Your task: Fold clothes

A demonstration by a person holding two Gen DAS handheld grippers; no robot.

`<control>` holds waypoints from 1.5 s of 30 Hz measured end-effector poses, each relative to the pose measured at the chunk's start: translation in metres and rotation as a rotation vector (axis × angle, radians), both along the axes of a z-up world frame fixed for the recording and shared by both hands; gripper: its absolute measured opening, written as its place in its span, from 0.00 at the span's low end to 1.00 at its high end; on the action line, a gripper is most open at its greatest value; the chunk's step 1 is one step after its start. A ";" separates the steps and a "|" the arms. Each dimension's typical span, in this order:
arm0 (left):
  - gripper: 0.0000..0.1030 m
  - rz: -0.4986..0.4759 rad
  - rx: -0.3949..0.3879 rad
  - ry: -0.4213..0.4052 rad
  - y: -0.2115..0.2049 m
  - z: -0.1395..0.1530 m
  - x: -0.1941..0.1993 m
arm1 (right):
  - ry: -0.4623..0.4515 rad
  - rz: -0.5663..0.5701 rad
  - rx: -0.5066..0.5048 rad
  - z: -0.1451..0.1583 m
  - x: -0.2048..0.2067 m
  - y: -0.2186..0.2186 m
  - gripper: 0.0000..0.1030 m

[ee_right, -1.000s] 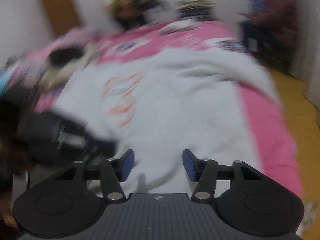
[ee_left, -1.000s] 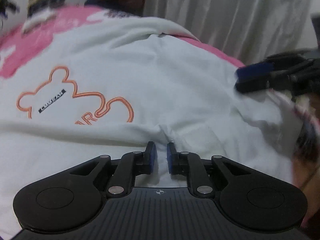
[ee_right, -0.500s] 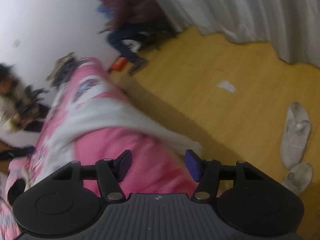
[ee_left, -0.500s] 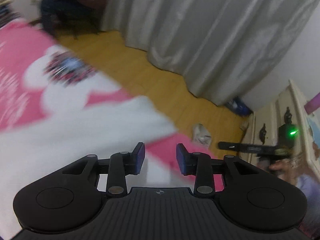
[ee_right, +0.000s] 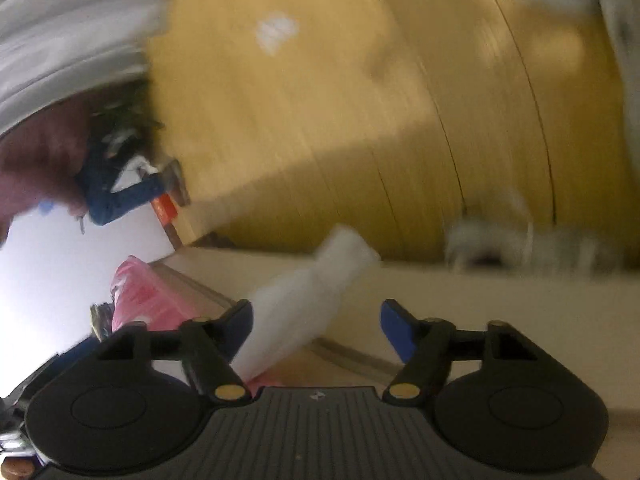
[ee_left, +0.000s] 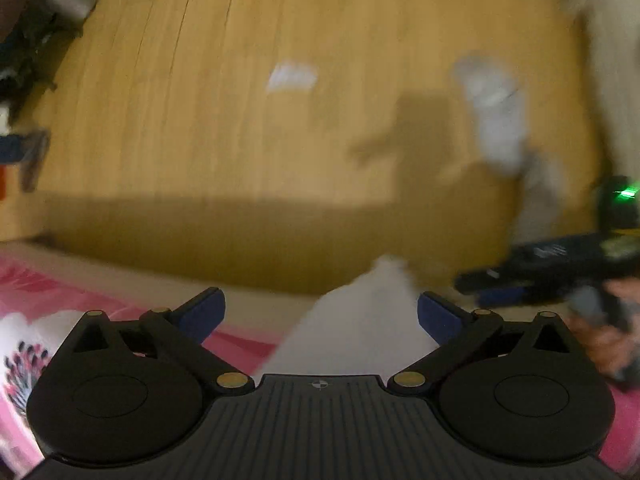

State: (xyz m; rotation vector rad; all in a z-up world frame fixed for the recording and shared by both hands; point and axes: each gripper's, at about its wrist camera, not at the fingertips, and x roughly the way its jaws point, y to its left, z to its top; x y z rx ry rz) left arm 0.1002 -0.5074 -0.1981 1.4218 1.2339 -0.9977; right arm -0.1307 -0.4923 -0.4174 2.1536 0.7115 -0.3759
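A white garment end [ee_left: 360, 320] hangs over the bed's edge, above the wooden floor. It lies between the fingers of my left gripper [ee_left: 320, 308], whose jaws are opening and stand wide, the pads clear of the cloth. In the right wrist view the same white cloth [ee_right: 312, 292] runs slantwise between the fingers of my right gripper [ee_right: 316, 312], close to the left finger. Those jaws are also opening and do not press the cloth. Blurred at the right of the left wrist view, a hand holds my right gripper [ee_left: 488, 286].
The pink patterned bedsheet [ee_left: 36, 292] covers the bed, whose beige side edge [ee_right: 440, 288] drops to the yellow wooden floor [ee_left: 240, 140]. On the floor lie pale shoes [ee_left: 496, 112] and a white scrap [ee_left: 292, 76]. A seated person [ee_right: 48, 152] is at the left. Grey curtain [ee_right: 60, 20] hangs behind.
Both views have swung from the white bear-print top on the bed to the floor beside it. The left jaws went from nearly shut on a fold to wide apart. The right jaws widened.
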 end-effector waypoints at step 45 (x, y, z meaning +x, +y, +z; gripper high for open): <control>0.01 0.348 -1.052 0.203 0.197 0.245 -0.005 | -0.630 -0.279 -0.523 0.269 0.015 -0.062 0.03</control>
